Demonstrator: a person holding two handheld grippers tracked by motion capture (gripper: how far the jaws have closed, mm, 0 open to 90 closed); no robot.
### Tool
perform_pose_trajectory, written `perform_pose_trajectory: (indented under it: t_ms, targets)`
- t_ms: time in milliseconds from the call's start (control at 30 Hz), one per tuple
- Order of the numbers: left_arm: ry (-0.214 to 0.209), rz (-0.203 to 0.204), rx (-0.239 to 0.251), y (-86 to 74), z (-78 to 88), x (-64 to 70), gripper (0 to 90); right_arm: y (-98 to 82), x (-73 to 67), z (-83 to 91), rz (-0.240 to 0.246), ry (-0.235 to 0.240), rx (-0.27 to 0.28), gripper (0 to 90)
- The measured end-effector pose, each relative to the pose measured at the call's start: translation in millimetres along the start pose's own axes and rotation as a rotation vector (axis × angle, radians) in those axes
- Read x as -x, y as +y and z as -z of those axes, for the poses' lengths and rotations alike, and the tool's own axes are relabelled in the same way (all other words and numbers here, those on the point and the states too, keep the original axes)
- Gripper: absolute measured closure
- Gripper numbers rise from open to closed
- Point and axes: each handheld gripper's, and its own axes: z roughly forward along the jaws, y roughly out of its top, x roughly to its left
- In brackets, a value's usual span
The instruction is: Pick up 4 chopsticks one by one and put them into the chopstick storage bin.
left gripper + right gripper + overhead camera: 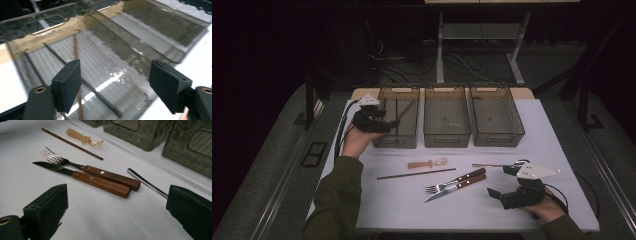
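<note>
At the far left of the desk (377,200), the left gripper (384,121) hovers over the left bin (384,142), its fingers (67,86) spread apart with nothing between them; in the left gripper view two chopsticks (75,47) lie on the bin's ribbed floor below. The middle bin (447,137) and the right bin (499,137) stand just beside it in a row along the far edge. On the open desk near the middle lies a single chopstick (416,174), its long axis running almost left to right, slightly raised toward the right, with a small amber spoon (427,163) just behind it. To the right come a fork (455,181) and a knife (455,188), wooden handles side by side and pointing right, and a thin metal utensil (488,165) beyond them. Farthest right, the right gripper (507,186) rests low by the near edge, fingers (46,207) wide apart and empty, facing the fork and knife handles. Judging by the sorting under way, the loose chopstick lies below and to the right of the left gripper, between the two hands; a grasp across its thin shaft looks like the likely next move.
</note>
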Motion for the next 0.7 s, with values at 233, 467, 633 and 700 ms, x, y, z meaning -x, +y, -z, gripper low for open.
perform_pose_trajectory:
  t_ms: [233,467,633,700]
  targets:
    - [-0.072,-0.06,-0.011,0.3,7.3,23.9,20.7,-0.2,0.3,-0.1,-0.004,0.0,-0.001,4.1]
    - [-0.122,-0.112,-0.022,-11.2,10.8,48.6,20.0,-0.2,0.8,1.1,-0.007,-0.004,0.005,4.1]
    - [-0.144,-0.116,-0.011,-23.4,12.0,59.7,20.2,-0.2,0.7,0.5,-0.003,-0.003,0.001,4.1]
    - [-0.149,-0.122,-0.011,-29.4,11.8,64.4,20.2,-0.2,0.3,0.5,-0.001,-0.003,0.002,4.1]
